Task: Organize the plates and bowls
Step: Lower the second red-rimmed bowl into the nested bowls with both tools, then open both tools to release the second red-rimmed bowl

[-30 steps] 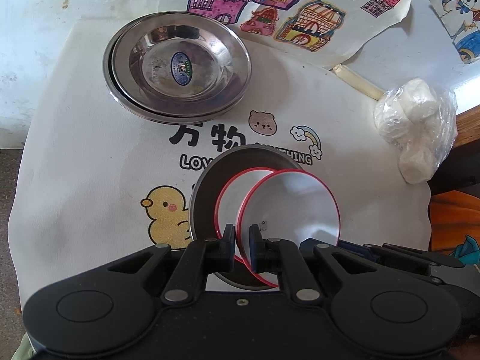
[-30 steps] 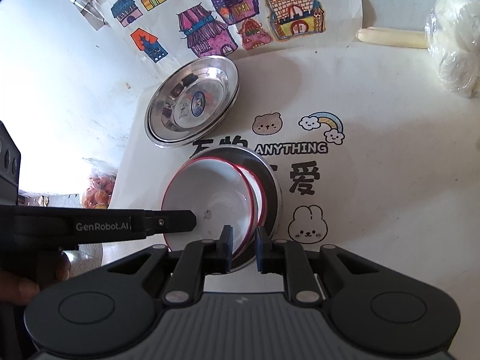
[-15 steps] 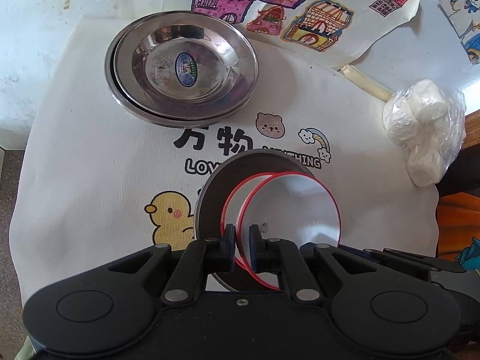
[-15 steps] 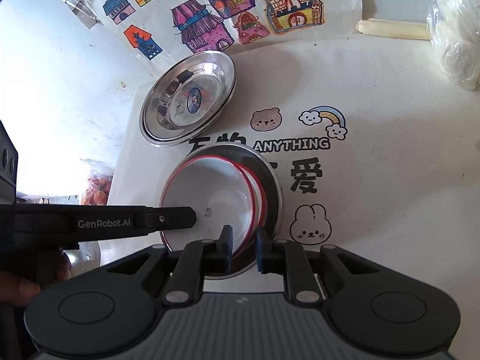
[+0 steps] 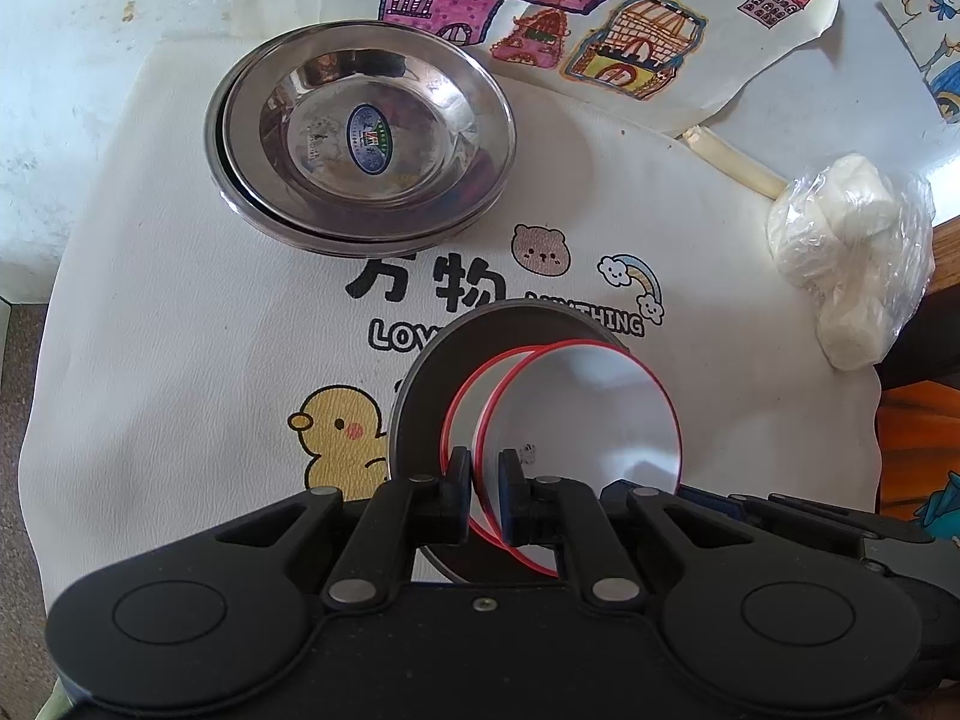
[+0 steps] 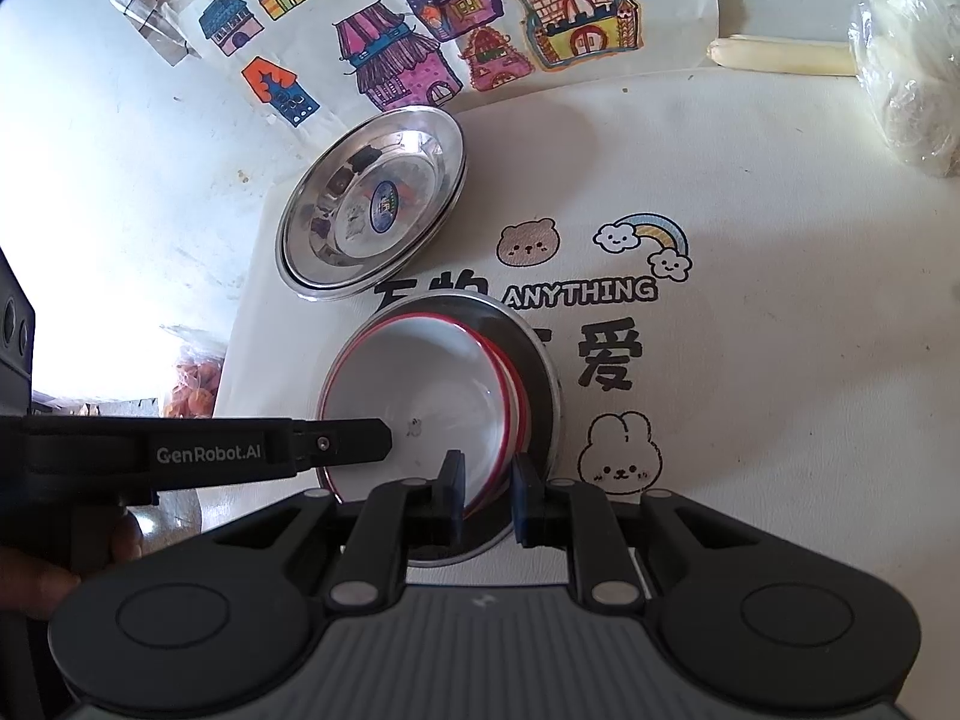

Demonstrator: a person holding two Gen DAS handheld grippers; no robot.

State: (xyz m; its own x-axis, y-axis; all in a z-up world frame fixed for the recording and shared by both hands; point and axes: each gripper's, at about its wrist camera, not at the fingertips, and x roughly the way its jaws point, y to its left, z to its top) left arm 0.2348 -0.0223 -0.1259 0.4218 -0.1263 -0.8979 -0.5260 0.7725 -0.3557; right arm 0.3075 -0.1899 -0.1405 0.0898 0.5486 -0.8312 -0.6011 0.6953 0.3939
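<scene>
A white red-rimmed bowl [image 5: 582, 414] sits tilted on a second such bowl [image 5: 465, 414], both inside a steel bowl [image 5: 432, 378] on the printed cloth. My left gripper [image 5: 485, 480] is shut on the top bowl's near rim. My right gripper [image 6: 487, 480] has its jaws slightly apart around the rims of the white bowls [image 6: 432, 396] and the steel bowl [image 6: 540, 372]. The left gripper's finger [image 6: 336, 447] reaches in from the left. Stacked steel plates [image 5: 366, 132] lie at the far left and also show in the right wrist view [image 6: 375, 204].
A plastic bag of white lumps [image 5: 852, 258] and a pale stick [image 5: 732, 159] lie at the right. Paper with house drawings [image 5: 540, 6] covers the far side. The cloth's left edge [image 5: 42, 360] drops off the table.
My right gripper's jaws have opened slightly around the bowl rims. The top white bowl stays in my left gripper, and both views have drifted a little.
</scene>
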